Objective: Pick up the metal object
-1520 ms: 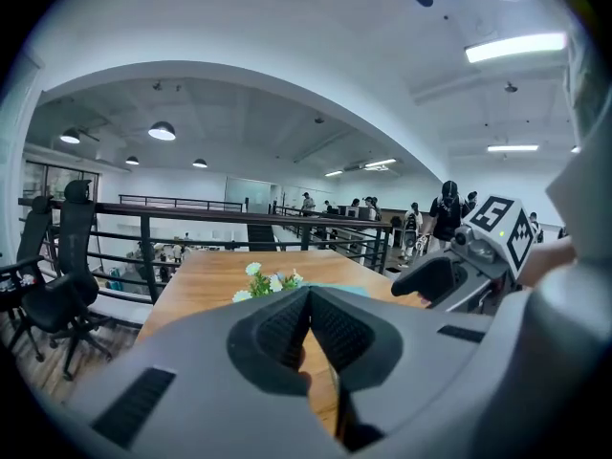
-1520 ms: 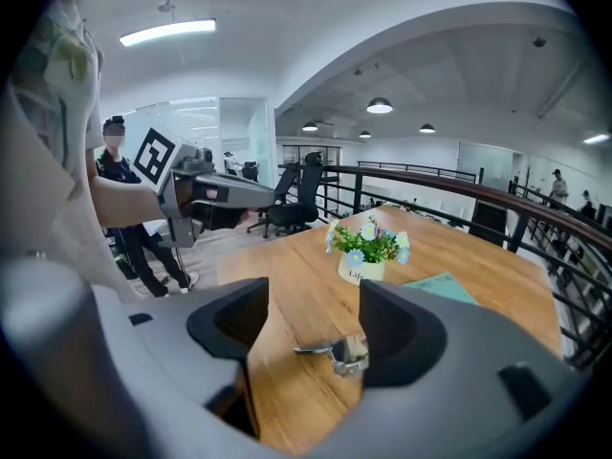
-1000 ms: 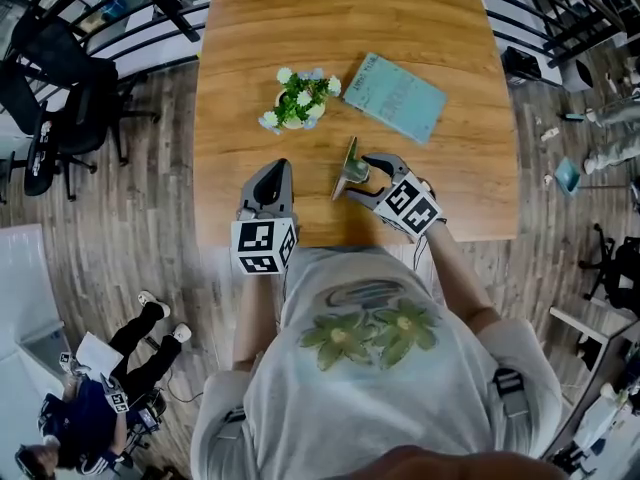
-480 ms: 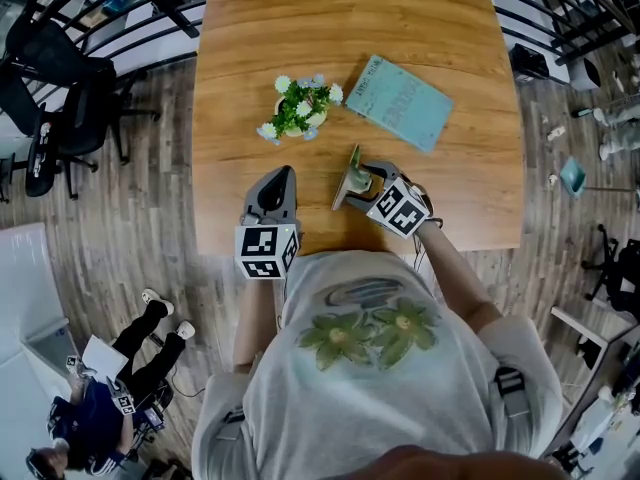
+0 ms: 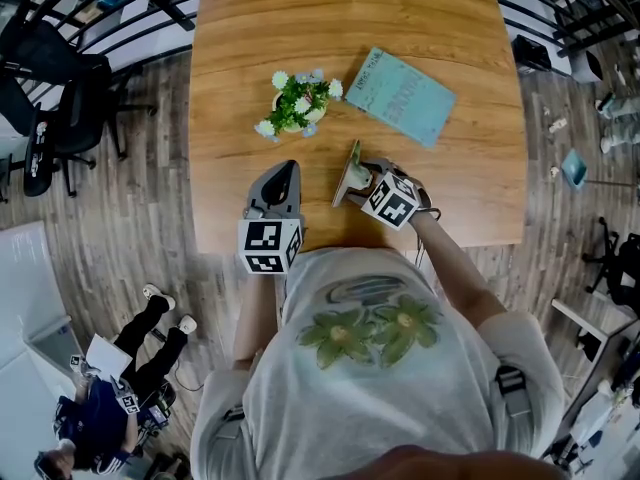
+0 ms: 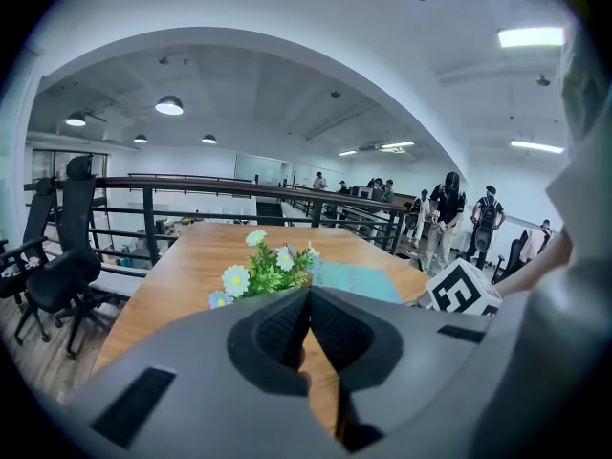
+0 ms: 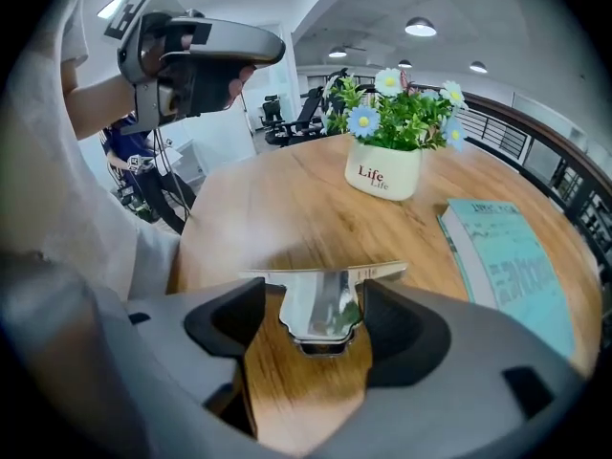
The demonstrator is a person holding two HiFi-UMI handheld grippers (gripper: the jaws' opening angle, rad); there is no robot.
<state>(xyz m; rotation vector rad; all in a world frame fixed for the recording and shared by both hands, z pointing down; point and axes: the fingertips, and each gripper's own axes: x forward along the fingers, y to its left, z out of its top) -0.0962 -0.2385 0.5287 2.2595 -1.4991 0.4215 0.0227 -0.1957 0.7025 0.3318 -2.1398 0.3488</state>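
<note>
The metal object (image 5: 349,172) is a shiny flat piece with a wide top bar, standing on edge near the table's front. My right gripper (image 5: 362,178) is shut on it. In the right gripper view the metal object (image 7: 324,306) sits clamped between both dark fingers (image 7: 234,318), its bar sticking out past them over the wood. My left gripper (image 5: 280,182) hovers by the front edge, to the left of the right one, shut with nothing in it. The left gripper view shows its pads (image 6: 287,328) pressed together.
A white pot of daisies (image 5: 296,103) and a teal book (image 5: 405,96) lie further back on the wooden table (image 5: 250,28). Black office chairs (image 5: 50,98) stand left of the table. A person (image 5: 100,408) is on the floor below.
My right gripper has shifted a little left and toward the table's middle, still holding the metal object. The left gripper has barely moved.
</note>
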